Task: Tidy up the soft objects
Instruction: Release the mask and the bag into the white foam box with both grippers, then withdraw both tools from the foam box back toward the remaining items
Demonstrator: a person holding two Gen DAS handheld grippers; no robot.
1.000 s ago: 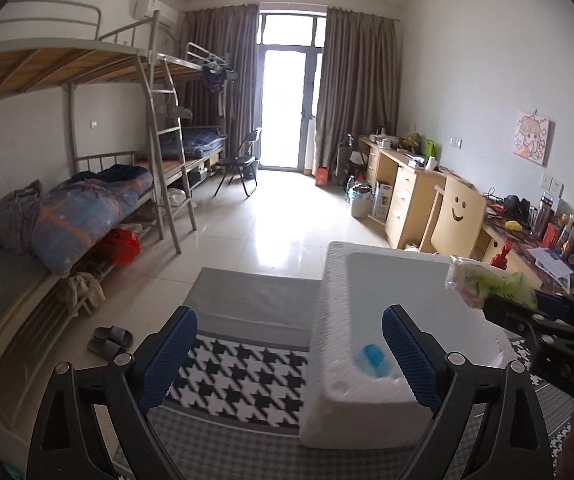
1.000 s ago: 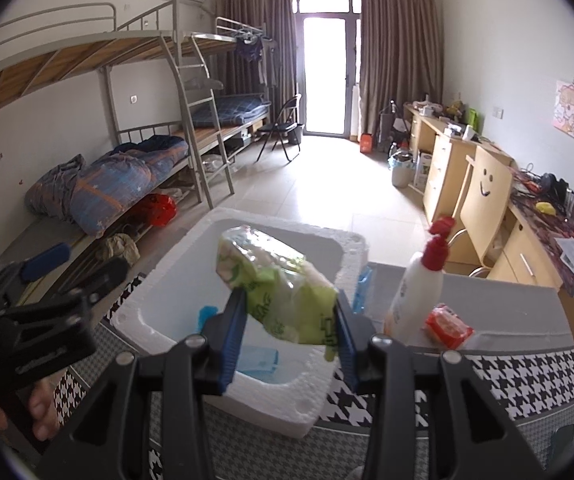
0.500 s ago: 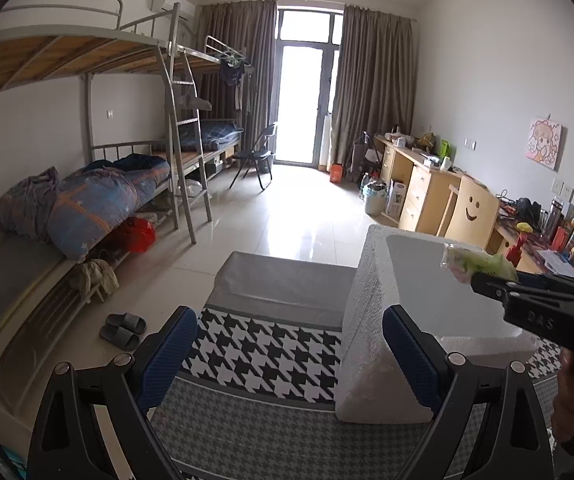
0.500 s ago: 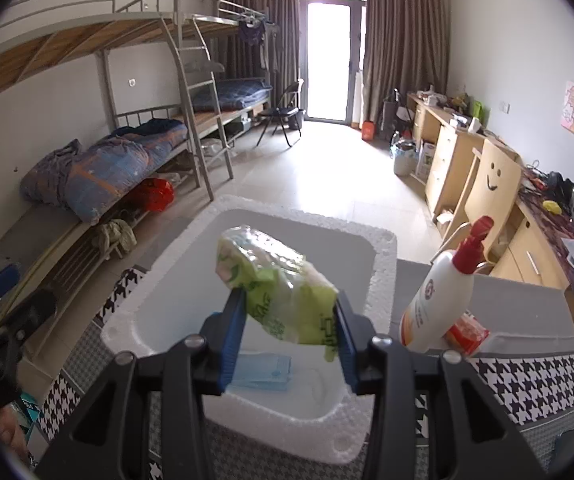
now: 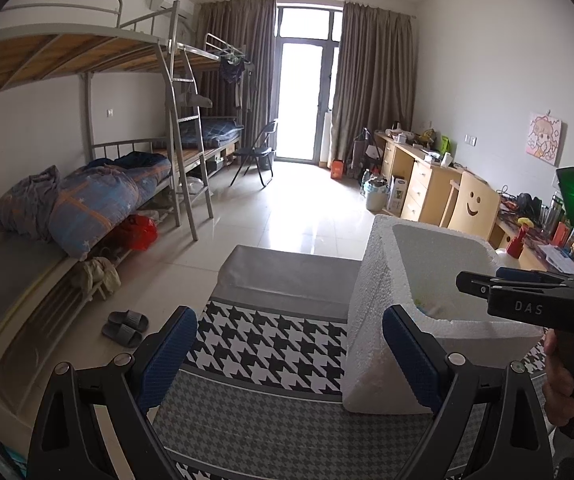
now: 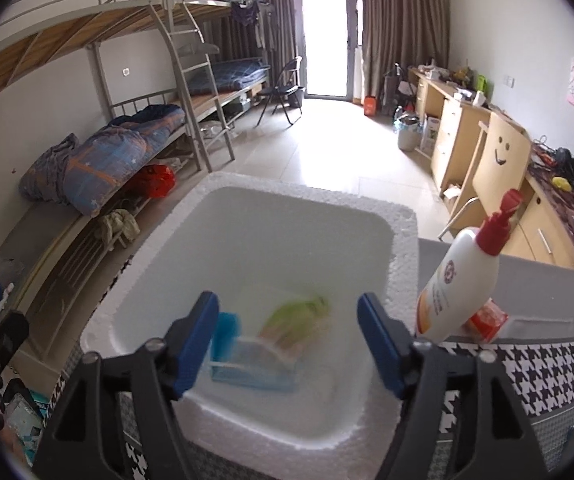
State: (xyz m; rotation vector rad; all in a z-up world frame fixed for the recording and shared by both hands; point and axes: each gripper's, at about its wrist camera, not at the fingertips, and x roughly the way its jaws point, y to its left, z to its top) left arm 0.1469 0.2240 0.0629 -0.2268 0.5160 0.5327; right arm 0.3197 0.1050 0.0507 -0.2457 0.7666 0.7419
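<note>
A white foam box [image 6: 207,264] stands on the houndstooth cloth; in the left wrist view it [image 5: 375,320] is at the right. My right gripper [image 6: 287,344] is open above the box. A green soft packet [image 6: 299,316], blurred, lies inside the box below the jaws, by a blue item [image 6: 227,330] and a light blue pack [image 6: 251,368]. My left gripper [image 5: 287,352] is open and empty over the cloth, left of the box. The right gripper also shows in the left wrist view [image 5: 463,280], over the box.
A white pump bottle with a red cap [image 6: 463,276] and a small red packet [image 6: 487,320] stand right of the box. The cloth [image 5: 271,344] covers the table. Bunk beds [image 5: 87,200] line the left wall, desks [image 5: 427,184] the right.
My right gripper has opened and the green packet has dropped from it into the foam box. The left gripper has drawn back and to the left.
</note>
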